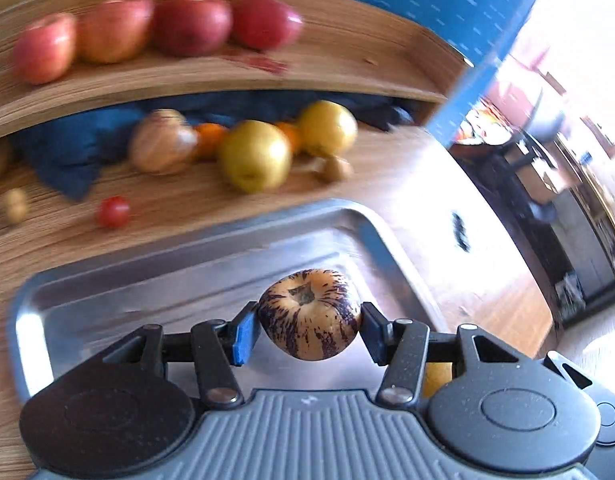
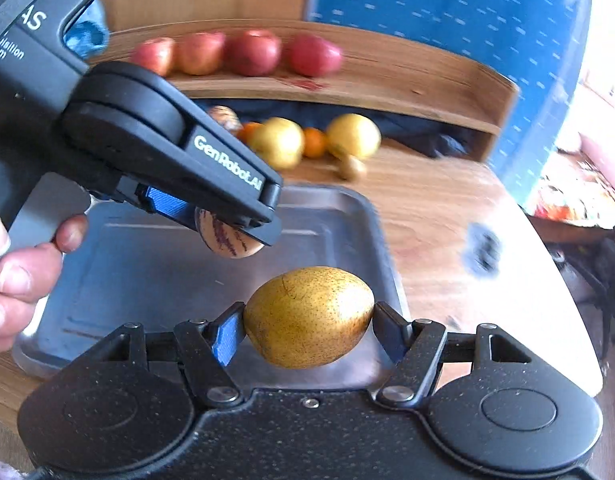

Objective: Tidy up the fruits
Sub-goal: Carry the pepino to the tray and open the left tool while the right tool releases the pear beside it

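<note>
My left gripper [image 1: 310, 320] is shut on a cream pepino melon with purple stripes [image 1: 310, 314], held just above the steel tray [image 1: 147, 280], stem end toward the camera. In the right wrist view the same left gripper [image 2: 237, 232] comes in from the upper left with the striped melon [image 2: 227, 242] over the tray's [image 2: 147, 272] middle. My right gripper [image 2: 309, 320] is shut on a speckled yellow pear [image 2: 309, 316], low over the tray's near right part. No fruit lies on the bare part of the tray that shows.
A wooden shelf [image 1: 327, 68] at the back carries several red apples [image 1: 191, 24]. Below it lie a blue cloth [image 1: 67, 148], yellow pears [image 1: 255, 156], oranges [image 1: 209, 138], another striped melon [image 1: 163, 148], a cherry tomato [image 1: 114, 211] and small brown fruits [image 1: 333, 168]. A hand [image 2: 11, 276] holds the left gripper. The table edge runs along the right.
</note>
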{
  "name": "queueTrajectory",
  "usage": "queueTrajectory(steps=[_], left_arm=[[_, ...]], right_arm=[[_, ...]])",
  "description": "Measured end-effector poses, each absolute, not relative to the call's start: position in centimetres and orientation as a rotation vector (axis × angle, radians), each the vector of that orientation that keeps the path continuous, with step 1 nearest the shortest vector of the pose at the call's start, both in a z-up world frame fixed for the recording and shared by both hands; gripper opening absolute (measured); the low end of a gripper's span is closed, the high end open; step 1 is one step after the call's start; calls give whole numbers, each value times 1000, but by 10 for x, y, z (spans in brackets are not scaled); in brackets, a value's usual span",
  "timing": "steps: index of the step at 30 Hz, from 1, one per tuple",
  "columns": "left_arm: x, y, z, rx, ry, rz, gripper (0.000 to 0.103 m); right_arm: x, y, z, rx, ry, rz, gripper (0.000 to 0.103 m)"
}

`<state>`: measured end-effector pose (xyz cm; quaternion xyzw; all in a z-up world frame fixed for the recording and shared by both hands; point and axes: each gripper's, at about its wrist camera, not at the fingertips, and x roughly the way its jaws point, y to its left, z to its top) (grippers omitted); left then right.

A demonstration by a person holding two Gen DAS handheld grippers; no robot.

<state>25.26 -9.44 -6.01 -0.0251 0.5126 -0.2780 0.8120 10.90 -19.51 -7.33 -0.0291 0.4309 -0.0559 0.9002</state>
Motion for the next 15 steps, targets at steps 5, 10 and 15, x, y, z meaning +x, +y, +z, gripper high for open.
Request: queueTrajectory(steps=[5, 10, 15], left_arm=[[240, -127, -65, -4, 1109, -630, 57], [238, -139, -71, 24, 1126, -628, 57], [234, -138, -77, 28, 1148, -592, 58]], right_arm=[[98, -211, -80, -42, 909, -133, 70], [99, -216, -84, -40, 914, -104, 70], [100, -217, -85, -50, 904, -75, 70]])
